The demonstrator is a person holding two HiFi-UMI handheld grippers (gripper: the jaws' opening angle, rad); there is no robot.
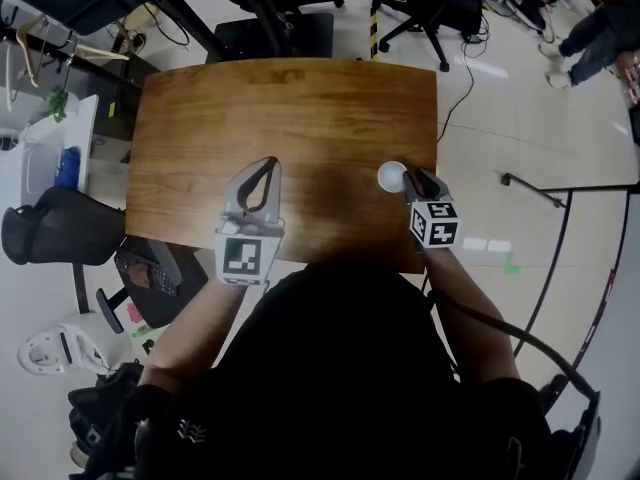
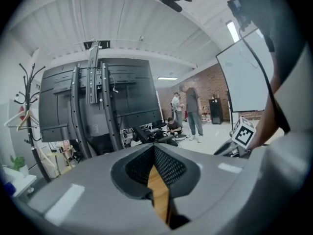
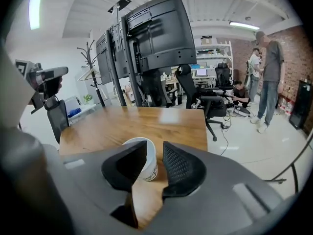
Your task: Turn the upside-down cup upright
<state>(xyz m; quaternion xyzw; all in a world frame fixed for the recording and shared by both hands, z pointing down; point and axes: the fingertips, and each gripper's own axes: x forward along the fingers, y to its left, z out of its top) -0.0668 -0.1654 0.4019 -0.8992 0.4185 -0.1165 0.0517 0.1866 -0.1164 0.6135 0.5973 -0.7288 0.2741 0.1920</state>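
Note:
A white paper cup [image 1: 391, 176] stands upright, mouth up, on the wooden table [image 1: 290, 108] near its right front corner. My right gripper [image 1: 410, 181] is just behind it. In the right gripper view the cup [image 3: 149, 156] sits between the spread fingertips of the right gripper [image 3: 152, 164]. It is against the left pad, and a gap shows beside the right one. My left gripper [image 1: 268, 164] is held over the table's front middle, its fingertips together and nothing in them. In its own view the left gripper [image 2: 154, 150] points out across the room.
Black office chairs [image 1: 430, 8] stand past the table's far edge, and another chair [image 1: 60, 228] is at its left. A tall monitor stand [image 3: 146, 38] and a coat rack [image 3: 90, 58] rise beyond the table. People [image 3: 266, 77] stand far off to the right. Cables lie on the floor [image 1: 470, 78].

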